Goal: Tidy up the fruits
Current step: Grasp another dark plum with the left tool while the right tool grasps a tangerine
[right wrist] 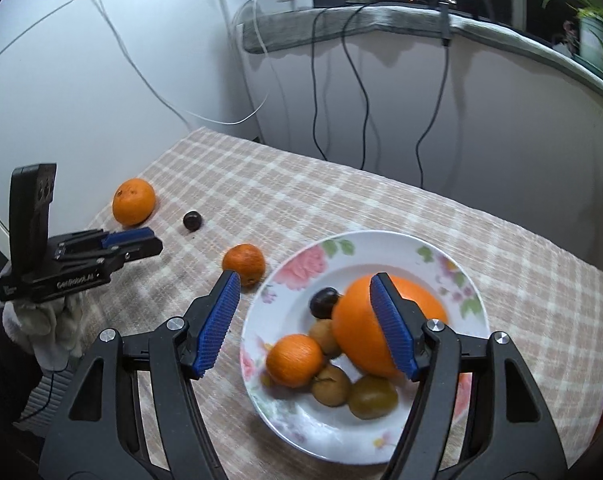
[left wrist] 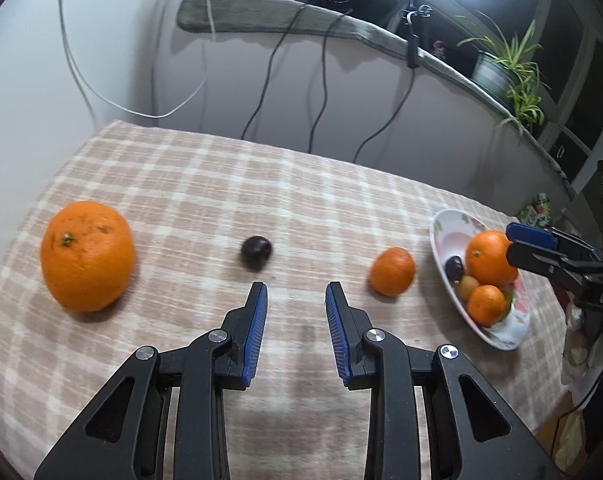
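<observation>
A floral plate [right wrist: 413,252] [left wrist: 445,228] holds a big orange [right wrist: 357,332], a small tangerine [right wrist: 293,360], a dark plum [right wrist: 323,302] and several brownish fruits [right wrist: 373,398]. On the checked cloth lie a large orange [left wrist: 87,256] [right wrist: 134,201], a dark plum [left wrist: 256,252] [right wrist: 192,220] and a tangerine [left wrist: 393,271] [right wrist: 244,264]. My left gripper [left wrist: 296,292] is open and empty, just short of the plum. My right gripper [right wrist: 303,282] is open and empty above the plate's near left rim; it also shows in the left wrist view [left wrist: 519,246].
The table's far edge meets a white wall with hanging cables [right wrist: 357,80]. A grey ledge [left wrist: 293,20] carries chargers and a potted plant [left wrist: 505,68]. The left gripper body [right wrist: 81,256] stands at the table's left edge in the right wrist view.
</observation>
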Demonstrator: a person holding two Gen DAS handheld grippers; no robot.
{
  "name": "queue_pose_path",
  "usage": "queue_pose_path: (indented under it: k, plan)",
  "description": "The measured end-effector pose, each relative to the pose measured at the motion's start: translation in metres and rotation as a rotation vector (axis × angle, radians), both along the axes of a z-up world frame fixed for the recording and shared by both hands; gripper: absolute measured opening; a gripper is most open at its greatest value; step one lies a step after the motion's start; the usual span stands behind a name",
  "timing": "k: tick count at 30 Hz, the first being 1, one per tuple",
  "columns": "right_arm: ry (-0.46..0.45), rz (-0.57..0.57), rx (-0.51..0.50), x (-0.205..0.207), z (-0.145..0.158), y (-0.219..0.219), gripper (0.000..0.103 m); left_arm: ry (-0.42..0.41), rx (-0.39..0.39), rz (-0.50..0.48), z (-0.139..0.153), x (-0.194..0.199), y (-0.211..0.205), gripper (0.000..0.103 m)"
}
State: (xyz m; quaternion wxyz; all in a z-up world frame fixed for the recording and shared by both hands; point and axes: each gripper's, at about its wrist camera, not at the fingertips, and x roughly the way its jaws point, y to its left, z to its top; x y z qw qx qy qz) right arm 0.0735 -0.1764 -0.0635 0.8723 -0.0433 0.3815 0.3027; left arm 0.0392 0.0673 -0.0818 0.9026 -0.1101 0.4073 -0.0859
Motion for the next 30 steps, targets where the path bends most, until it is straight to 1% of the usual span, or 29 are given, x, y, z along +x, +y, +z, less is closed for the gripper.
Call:
queue_pose_path:
  k: [6, 23, 24, 26, 30]
  plan:
    - [-0.006, 0.044, -0.037, 0.001, -0.004, 0.024, 0.07, 0.005, 0.028, 0.009, -0.005, 0.01, 0.003, 0.029]
    - [0.006, 0.132, -0.125, 0.012, -0.018, 0.074, 0.07, 0.016, 0.055, 0.013, -0.013, 0.027, 0.005, 0.029]
    - [0.008, 0.137, -0.131, 0.012, -0.02, 0.077, 0.069, 0.017, 0.055, 0.012, -0.013, 0.028, 0.005, 0.029]
    - [0.014, 0.149, -0.146, 0.014, -0.022, 0.082, 0.063, 0.017, 0.055, 0.012, -0.014, 0.029, 0.005, 0.029]
    - [0.016, 0.167, -0.18, 0.016, -0.027, 0.092, 0.059, 0.021, 0.061, 0.01, -0.016, 0.034, 0.003, 0.029]
